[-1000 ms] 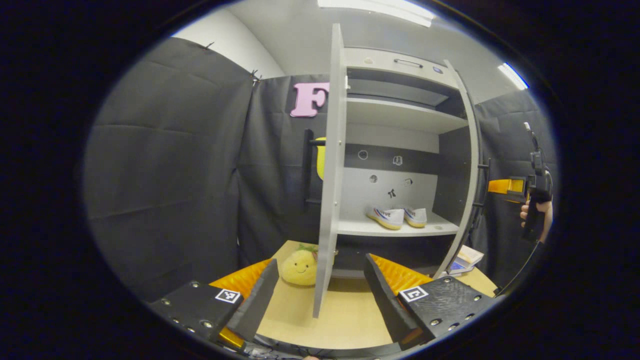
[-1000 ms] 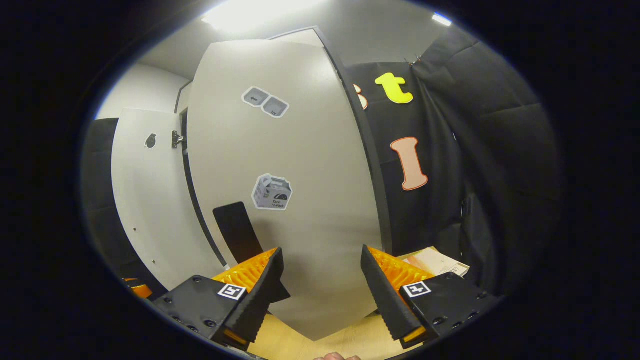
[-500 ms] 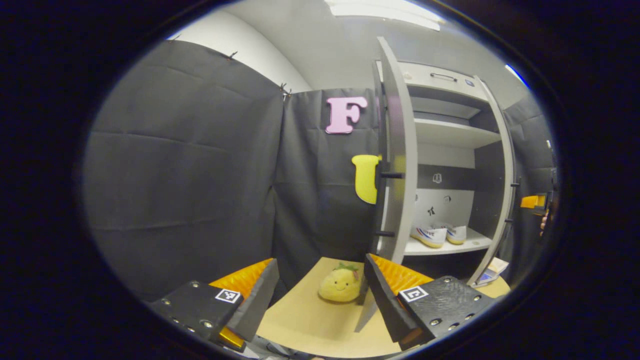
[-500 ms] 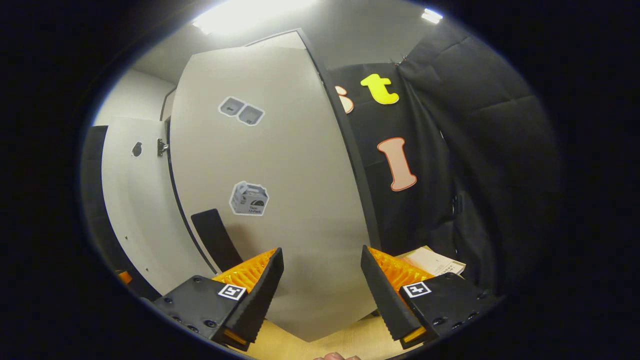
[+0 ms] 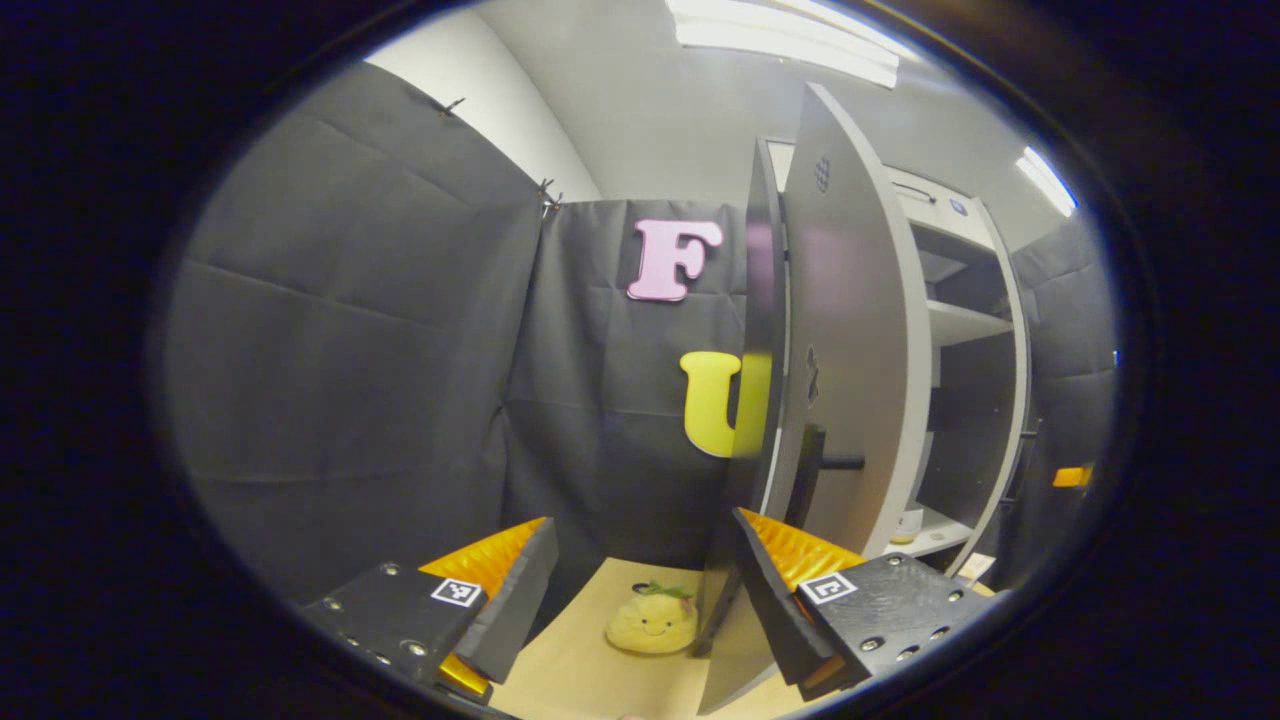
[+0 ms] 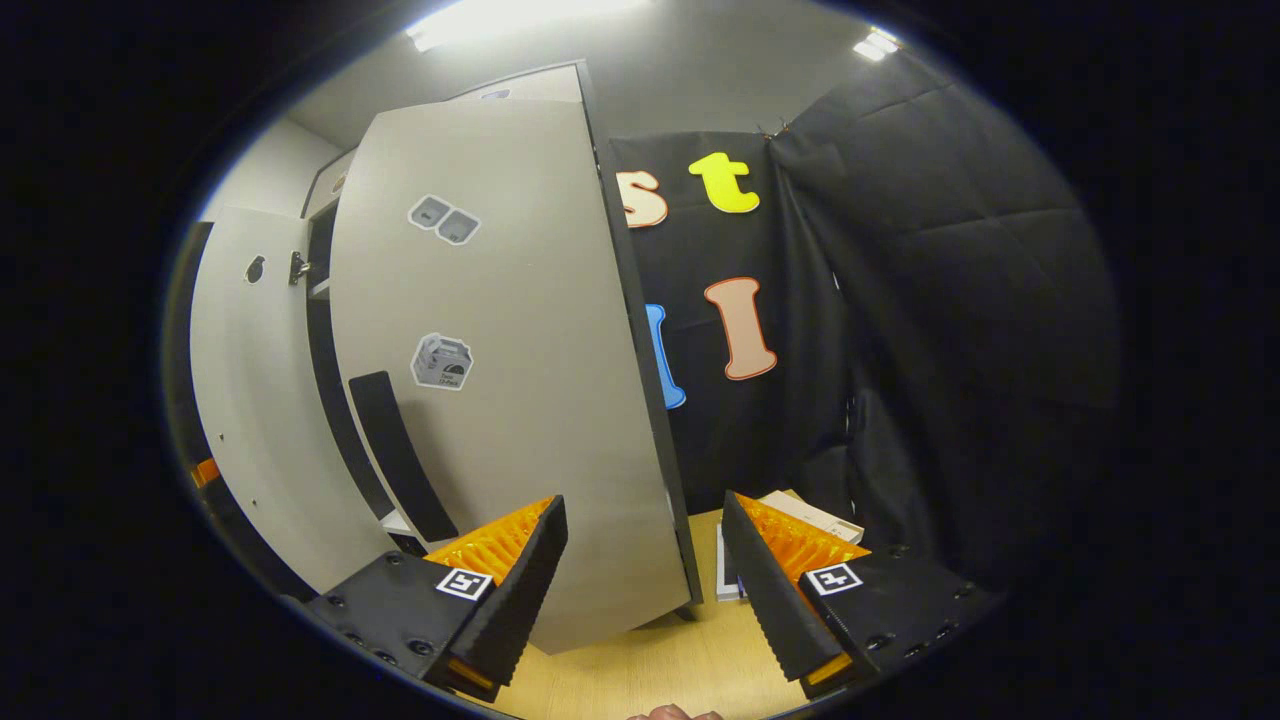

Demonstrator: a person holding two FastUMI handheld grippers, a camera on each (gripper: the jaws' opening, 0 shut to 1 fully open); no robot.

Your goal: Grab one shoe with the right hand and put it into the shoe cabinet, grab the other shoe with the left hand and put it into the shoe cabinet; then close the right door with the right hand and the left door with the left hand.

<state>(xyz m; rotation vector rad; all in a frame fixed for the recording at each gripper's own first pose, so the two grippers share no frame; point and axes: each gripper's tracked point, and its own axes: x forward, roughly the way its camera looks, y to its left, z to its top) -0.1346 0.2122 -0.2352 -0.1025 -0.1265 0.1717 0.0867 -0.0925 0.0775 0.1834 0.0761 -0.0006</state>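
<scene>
Door-closing step: my left tool (image 5: 640, 590), released, faces the left door (image 5: 860, 380) at 2 o'clock; my right tool (image 6: 645, 585), released, meets the right door (image 6: 500, 400) at 11 o'clock. Next, I judge, push both shut.

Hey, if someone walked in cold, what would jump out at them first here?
Probably the big pale right door, half swung and dotted with stickers, straight ahead in the right gripper view. Next, the smiling yellow plush toy on the wooden table beside the left door.
</scene>
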